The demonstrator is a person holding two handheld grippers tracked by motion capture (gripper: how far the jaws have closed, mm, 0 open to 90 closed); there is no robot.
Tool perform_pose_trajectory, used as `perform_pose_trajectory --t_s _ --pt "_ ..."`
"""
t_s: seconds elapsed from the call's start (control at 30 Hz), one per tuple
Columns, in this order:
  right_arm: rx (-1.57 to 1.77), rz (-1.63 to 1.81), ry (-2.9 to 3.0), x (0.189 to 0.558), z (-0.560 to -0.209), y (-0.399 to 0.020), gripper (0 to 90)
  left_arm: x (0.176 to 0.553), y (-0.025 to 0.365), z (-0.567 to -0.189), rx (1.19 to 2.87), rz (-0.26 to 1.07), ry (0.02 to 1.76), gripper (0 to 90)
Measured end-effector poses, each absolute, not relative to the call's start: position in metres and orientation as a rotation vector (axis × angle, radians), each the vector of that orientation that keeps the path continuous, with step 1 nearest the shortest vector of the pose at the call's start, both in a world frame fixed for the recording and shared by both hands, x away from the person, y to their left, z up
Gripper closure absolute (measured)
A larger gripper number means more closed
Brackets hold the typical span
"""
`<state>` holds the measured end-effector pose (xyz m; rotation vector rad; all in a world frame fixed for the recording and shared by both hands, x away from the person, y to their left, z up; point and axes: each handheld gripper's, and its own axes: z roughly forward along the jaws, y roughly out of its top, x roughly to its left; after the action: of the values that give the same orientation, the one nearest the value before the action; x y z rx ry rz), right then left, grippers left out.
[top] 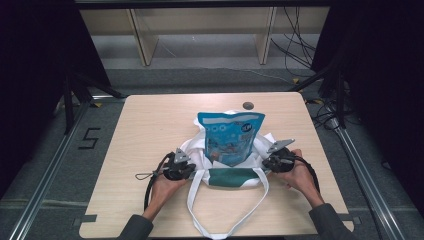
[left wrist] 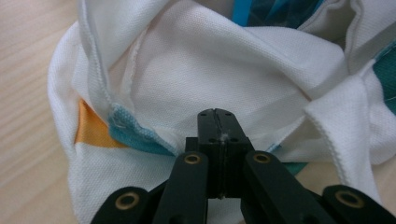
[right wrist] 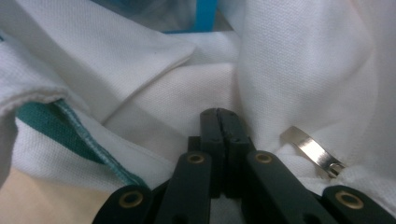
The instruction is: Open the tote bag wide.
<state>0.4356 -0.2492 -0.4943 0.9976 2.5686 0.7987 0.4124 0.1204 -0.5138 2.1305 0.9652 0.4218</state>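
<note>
Two grippers are in my hands, low in the high view, one at each side of a white cloth bag (top: pixel 227 167). My left gripper (top: pixel 186 169) sits left of the middle of that view. In the left gripper view its jaws are pressed tight together, with their tips against the white cloth; I cannot tell if any cloth is pinched between them. My right gripper (top: pixel 271 161) sits right of the middle, and in the right gripper view its jaws are pressed together too, tips on the cloth, beside a small silver metal ring (right wrist: pixel 314 153). A blue packet (top: pixel 230 136) stands up in the bag in the middle of the high view. A long white strap (top: pixel 197 220) loops down toward the bottom edge. The bag lies on a light wooden table (top: pixel 145 135).
</note>
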Motion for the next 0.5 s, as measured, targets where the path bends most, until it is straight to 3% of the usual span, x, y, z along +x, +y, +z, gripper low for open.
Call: perform_pose_trajectory --t_s 0.5 --pt "1.066 0.813 2.510 0.470 -0.496 -0.242 90.0 0.446 0.126 -0.515 2.092 0.437 1.000 89.0"
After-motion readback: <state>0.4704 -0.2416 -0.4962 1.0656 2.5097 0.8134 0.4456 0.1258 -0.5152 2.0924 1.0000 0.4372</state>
